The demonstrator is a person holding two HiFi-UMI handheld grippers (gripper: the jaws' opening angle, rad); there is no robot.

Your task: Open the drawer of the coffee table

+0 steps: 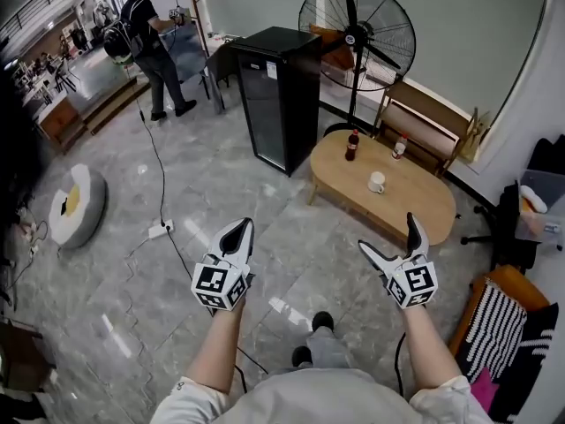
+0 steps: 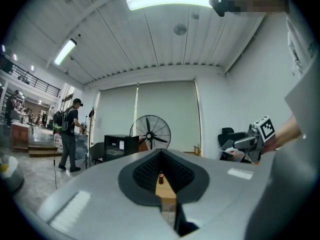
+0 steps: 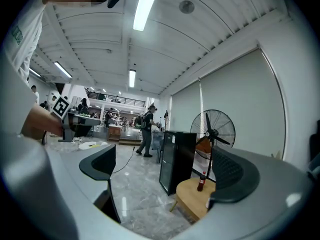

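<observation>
Right tool (image 1: pixel 388 235) agape before coffee table (image 1: pixel 415 200); bottle (image 1: pixel 352 146), mug (image 1: pixel 377 182) atop

Head camera looks steeply down from standing height; the oval worktop (image 1: pixel 415 201), black cabinet (image 1: pixel 281 95) and pedestal fan (image 1: pixel 357 25) lie well ahead. The left tongs (image 1: pixel 243 226) camera faces all three level, from afar. The right tongs (image 1: pixel 387 231) camera takes the same three obliquely, tilted up toward the ceiling (image 3: pixel 200 34).
</observation>
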